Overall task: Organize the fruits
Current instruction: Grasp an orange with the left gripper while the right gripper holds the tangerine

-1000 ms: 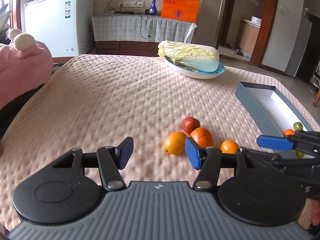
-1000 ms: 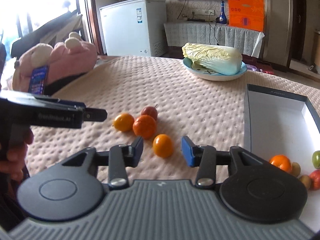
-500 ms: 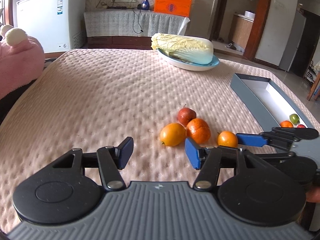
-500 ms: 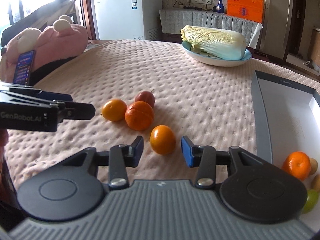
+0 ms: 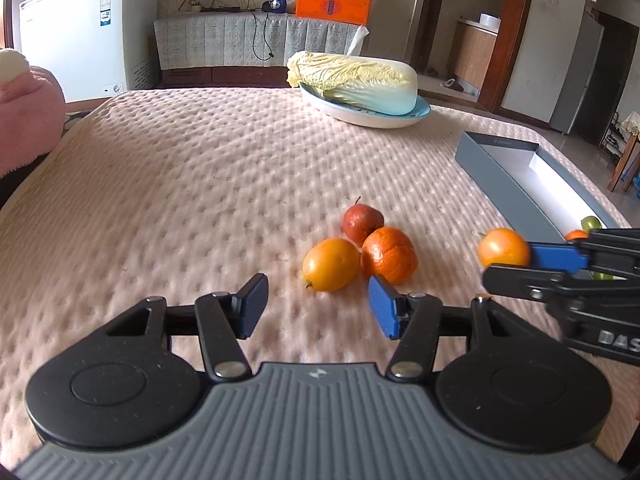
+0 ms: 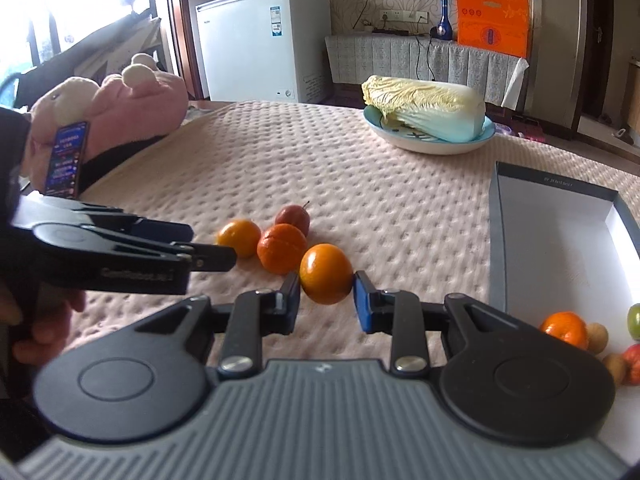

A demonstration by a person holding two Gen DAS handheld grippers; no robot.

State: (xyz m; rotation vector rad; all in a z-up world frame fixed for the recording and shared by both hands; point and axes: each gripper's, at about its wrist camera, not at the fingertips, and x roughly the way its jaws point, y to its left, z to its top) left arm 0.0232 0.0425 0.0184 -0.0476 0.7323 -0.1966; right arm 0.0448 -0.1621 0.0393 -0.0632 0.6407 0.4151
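Note:
My right gripper (image 6: pixel 326 294) is shut on a small smooth orange fruit (image 6: pixel 326 273) and holds it just above the pink cloth; it also shows in the left wrist view (image 5: pixel 503 247). Three fruits lie together on the cloth: a yellow-orange one (image 5: pixel 331 264), a ribbed orange (image 5: pixel 390 254) and a red one (image 5: pixel 362 224). My left gripper (image 5: pixel 316 306) is open and empty, just short of the yellow-orange fruit. The grey box (image 6: pixel 496 240) at the right holds several fruits, among them an orange (image 6: pixel 564 328).
A blue-rimmed plate (image 5: pixel 372 118) with a napa cabbage (image 5: pixel 354 80) stands at the far side. A pink plush toy (image 6: pixel 120 108) and a phone (image 6: pixel 66 158) lie at the left edge. A white freezer (image 5: pixel 76 32) stands beyond the table.
My right gripper has closed on the small orange fruit and lifted it off the cloth toward the right. My left gripper has moved closer to the three remaining fruits.

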